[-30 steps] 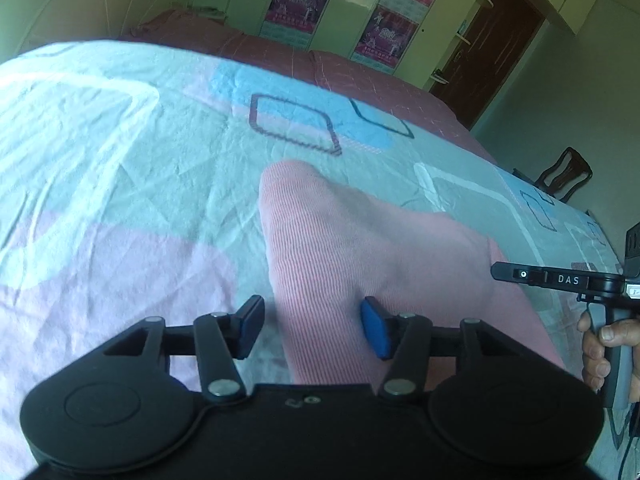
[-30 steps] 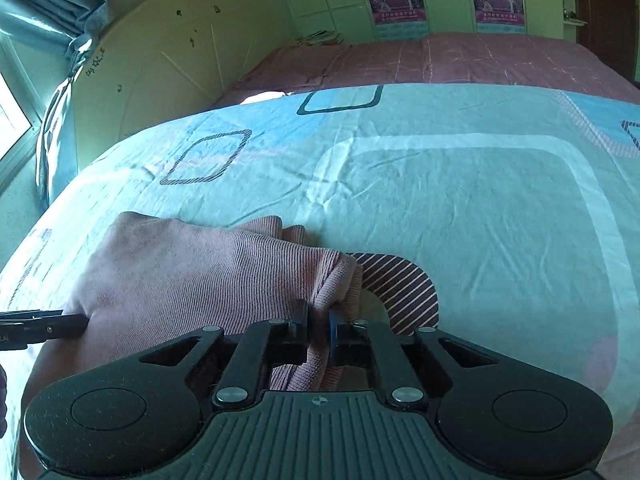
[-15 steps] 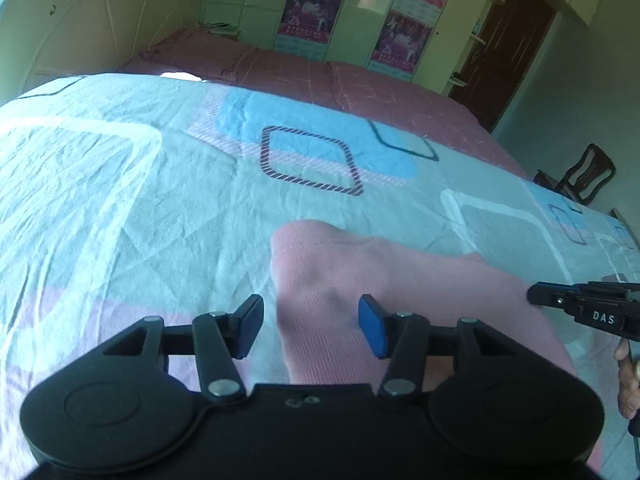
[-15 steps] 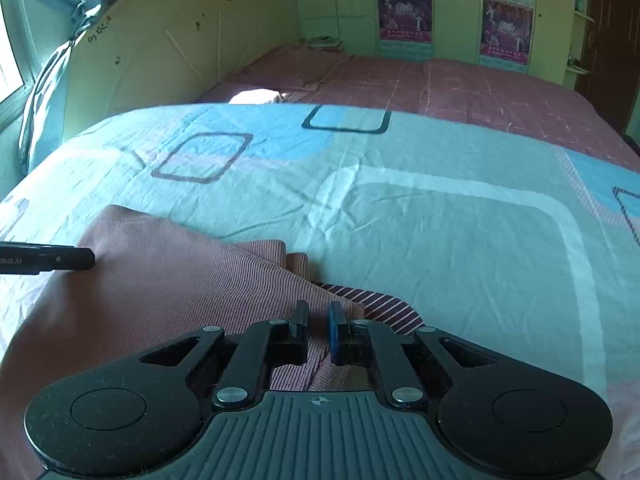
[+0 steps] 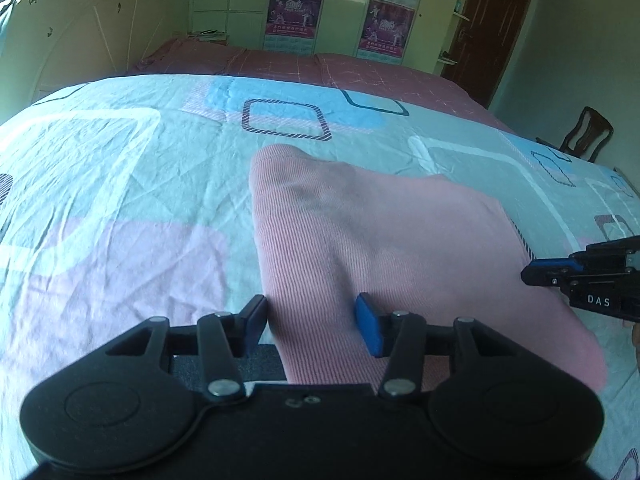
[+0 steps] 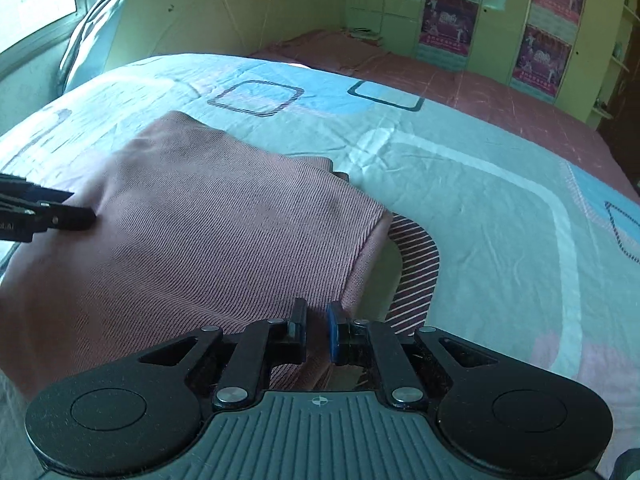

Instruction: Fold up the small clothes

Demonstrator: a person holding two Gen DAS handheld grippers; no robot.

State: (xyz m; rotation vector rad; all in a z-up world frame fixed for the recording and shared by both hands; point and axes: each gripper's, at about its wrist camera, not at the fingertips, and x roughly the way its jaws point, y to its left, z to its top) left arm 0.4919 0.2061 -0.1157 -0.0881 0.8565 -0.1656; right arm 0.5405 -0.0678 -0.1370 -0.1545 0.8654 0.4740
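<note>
A pink ribbed garment [image 5: 360, 248] lies folded on the patterned bedsheet [image 5: 120, 184]; it also shows in the right wrist view [image 6: 208, 232]. My left gripper [image 5: 310, 320] is open, its jaws standing on either side of the garment's near left edge. My right gripper [image 6: 316, 324] is shut on the garment's near right edge, with cloth pinched between the pads. The right gripper's tip shows at the right of the left wrist view [image 5: 580, 276]. The left gripper's tip shows at the left of the right wrist view [image 6: 44, 216].
The bed runs back to a pink sheet [image 5: 320, 68] and a green wardrobe with posters [image 5: 340, 8]. A wooden chair [image 5: 588, 132] stands off the right side. A headboard and curtain [image 6: 92, 36] are on the left.
Both grippers have drawn back toward me and swung slightly. The garment has gone from bunched at its right end to lying flatter. The right gripper keeps its hold; the left stays open.
</note>
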